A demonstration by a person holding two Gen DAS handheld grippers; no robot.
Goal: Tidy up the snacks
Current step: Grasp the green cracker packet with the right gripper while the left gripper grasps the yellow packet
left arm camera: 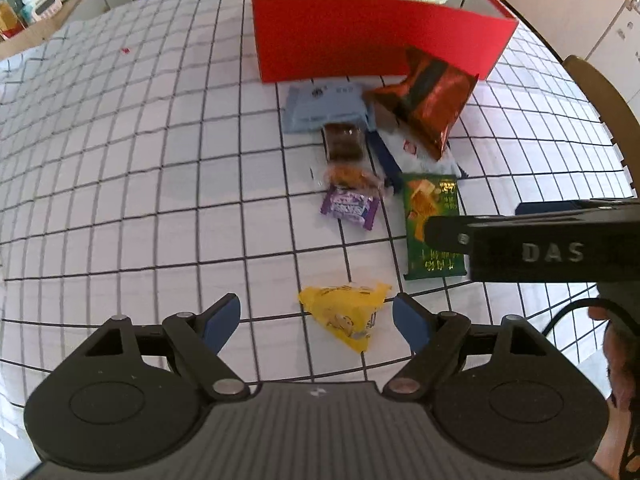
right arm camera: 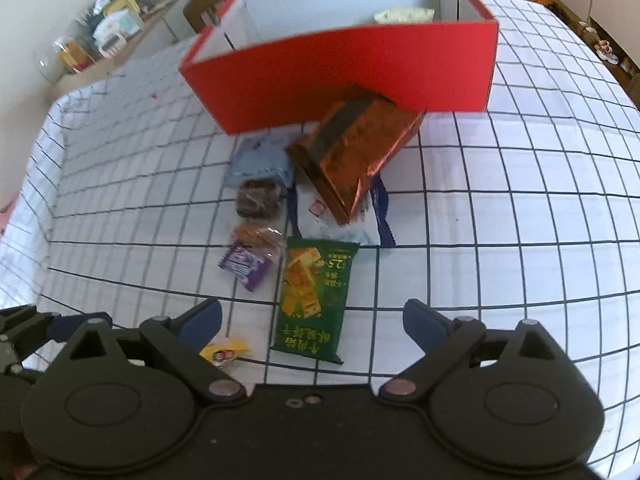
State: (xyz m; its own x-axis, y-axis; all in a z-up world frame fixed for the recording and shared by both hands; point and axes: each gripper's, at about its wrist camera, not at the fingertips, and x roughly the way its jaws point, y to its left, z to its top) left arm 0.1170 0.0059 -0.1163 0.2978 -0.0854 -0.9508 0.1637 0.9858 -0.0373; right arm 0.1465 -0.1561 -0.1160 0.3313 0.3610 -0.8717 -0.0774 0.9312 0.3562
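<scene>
Both hand-held grippers hang over the white grid-checked tablecloth (right arm camera: 520,220) with jaws spread wide, gripping nothing. The left gripper (left arm camera: 316,316) sits just above a small yellow triangular snack packet (left arm camera: 346,314), which lies between its 2 blue fingertips (left arm camera: 222,320). The right gripper (right arm camera: 312,320) faces a flat green cracker packet (right arm camera: 314,296). Beyond lie a purple candy wrapper (right arm camera: 244,266), a shiny orange-red foil bag (right arm camera: 356,152) leaning on the red cardboard box (right arm camera: 340,76), and a pale blue pouch (left arm camera: 324,106).

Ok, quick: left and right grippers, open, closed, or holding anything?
Left gripper: open, holding nothing; yellow snack lies between its fingers.
Right gripper: open, empty.
</scene>
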